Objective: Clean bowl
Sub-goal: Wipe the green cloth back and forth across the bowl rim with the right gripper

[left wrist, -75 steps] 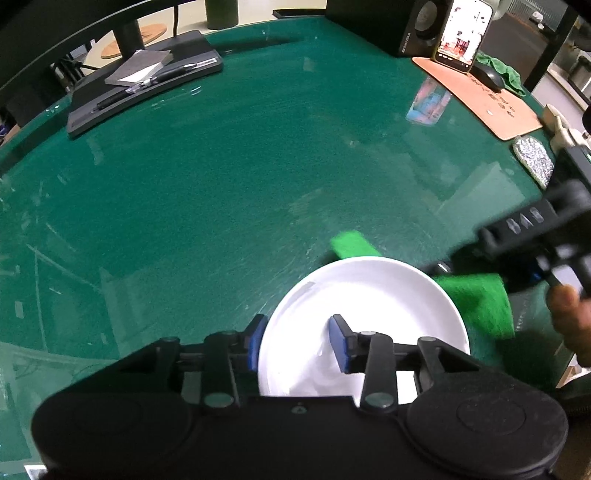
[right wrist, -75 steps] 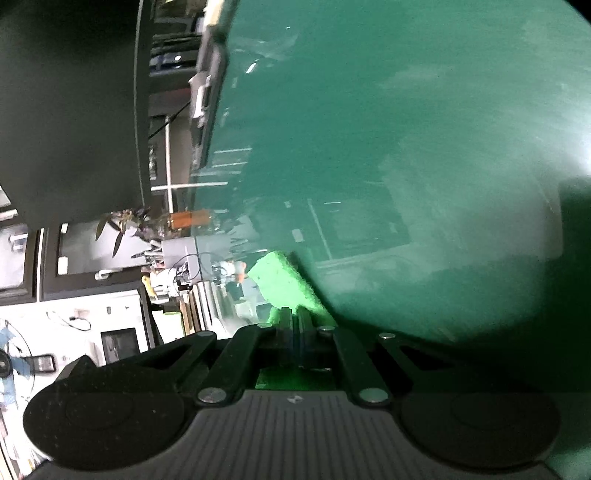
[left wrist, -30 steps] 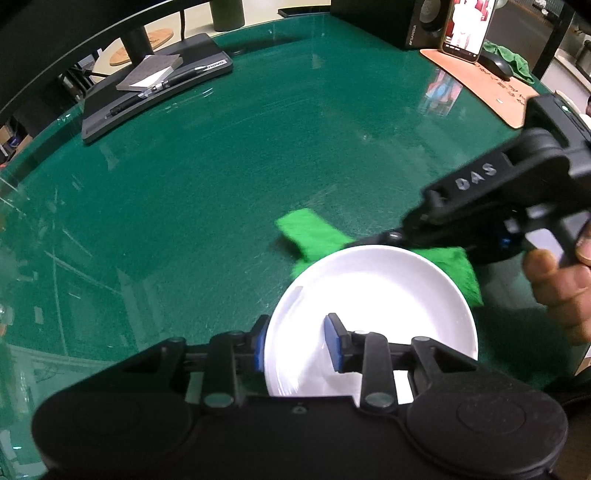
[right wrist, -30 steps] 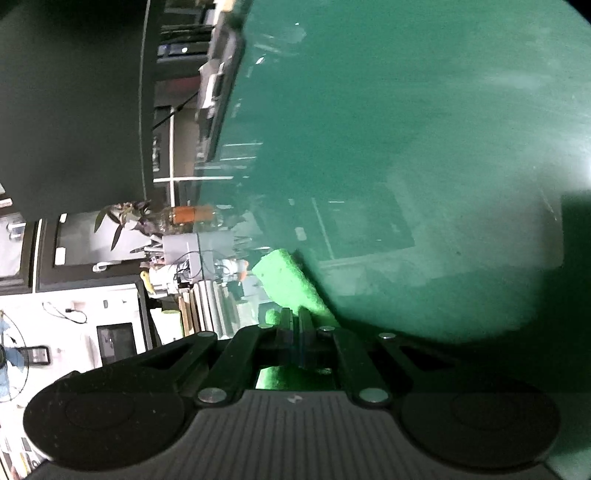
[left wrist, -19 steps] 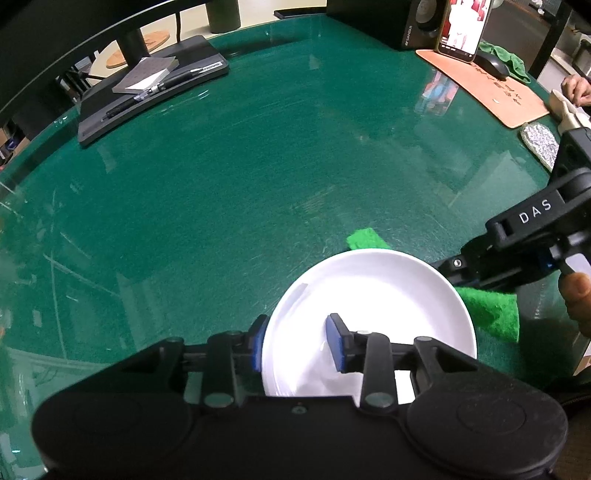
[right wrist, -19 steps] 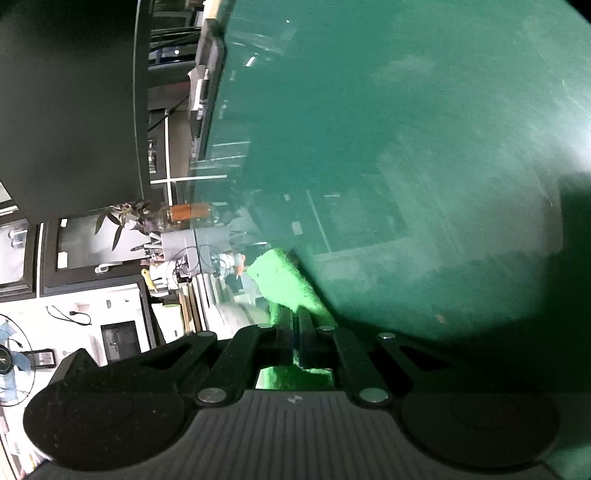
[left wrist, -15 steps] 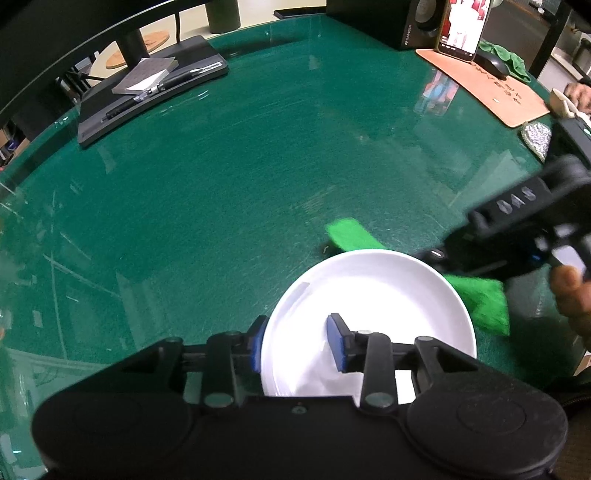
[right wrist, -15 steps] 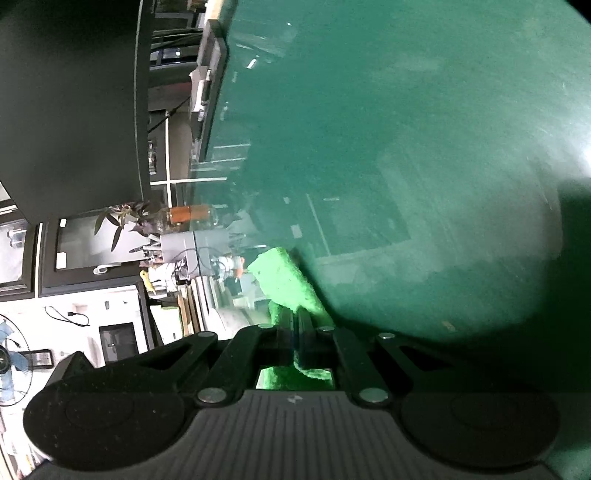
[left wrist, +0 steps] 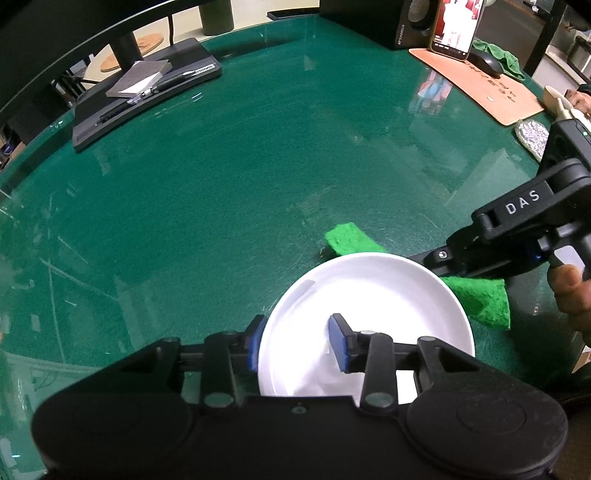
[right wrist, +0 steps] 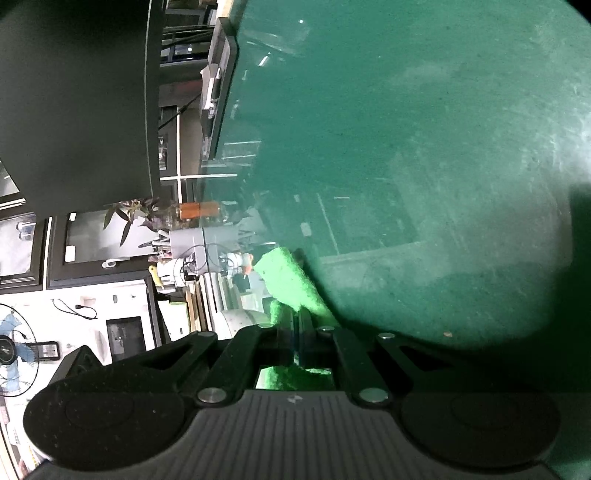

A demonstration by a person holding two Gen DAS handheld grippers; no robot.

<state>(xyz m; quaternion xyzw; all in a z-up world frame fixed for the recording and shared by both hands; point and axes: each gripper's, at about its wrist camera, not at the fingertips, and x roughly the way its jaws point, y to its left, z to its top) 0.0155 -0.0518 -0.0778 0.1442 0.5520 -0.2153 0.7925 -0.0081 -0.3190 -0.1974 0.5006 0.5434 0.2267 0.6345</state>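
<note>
Between our left fingers (left wrist: 298,341), just eased wider astride its near rim, the white bowl (left wrist: 369,295) could slip on the desk (left wrist: 221,184) if our right fingers (right wrist: 296,325), clamped on the green cloth (right wrist: 288,280), shove it.

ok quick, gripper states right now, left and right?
Left gripper: jaws straddle the white bowl rim and have just been opening; whether the pads still press cannot be told.
Right gripper: shut on the green cloth.

An office or lab workspace: a green glass-topped bench (left wrist: 229,177) carries a monitor stand (left wrist: 147,92), speaker (left wrist: 373,22), propped phone (left wrist: 456,26), mouse (left wrist: 485,63) and mouse mat (left wrist: 491,88).
</note>
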